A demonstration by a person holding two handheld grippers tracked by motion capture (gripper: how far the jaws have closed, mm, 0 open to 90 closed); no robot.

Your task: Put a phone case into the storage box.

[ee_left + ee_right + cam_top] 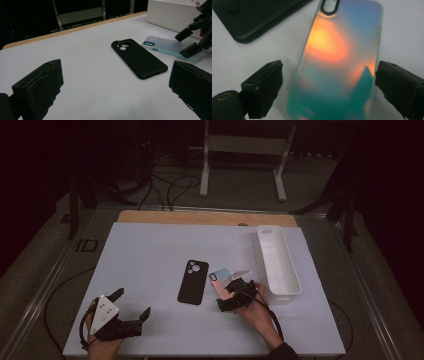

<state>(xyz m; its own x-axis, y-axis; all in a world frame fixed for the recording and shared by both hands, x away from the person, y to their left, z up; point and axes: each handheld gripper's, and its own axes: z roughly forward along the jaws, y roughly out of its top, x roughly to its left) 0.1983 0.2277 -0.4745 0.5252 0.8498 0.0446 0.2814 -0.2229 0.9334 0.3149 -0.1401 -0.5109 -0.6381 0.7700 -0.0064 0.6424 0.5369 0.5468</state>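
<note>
A black phone case point(192, 281) point(138, 58) lies face down in the middle of the white mat point(150, 255). Just right of it lies an iridescent phone case point(218, 280) point(337, 62) point(170, 46) with orange and teal sheen. My right gripper point(226, 294) point(327, 85) point(191, 41) is open, its jaws standing on either side of that case's lower end. Near the mat's front left corner, my left gripper point(133, 302) point(115, 82) is open and holds nothing, pointing toward the black case.
A long white tray point(277, 260) point(172, 15) stands at the mat's right side, close behind the right hand. A wooden table edge point(200, 217) runs along the back. Cables and a white frame point(245, 150) lie on the floor beyond.
</note>
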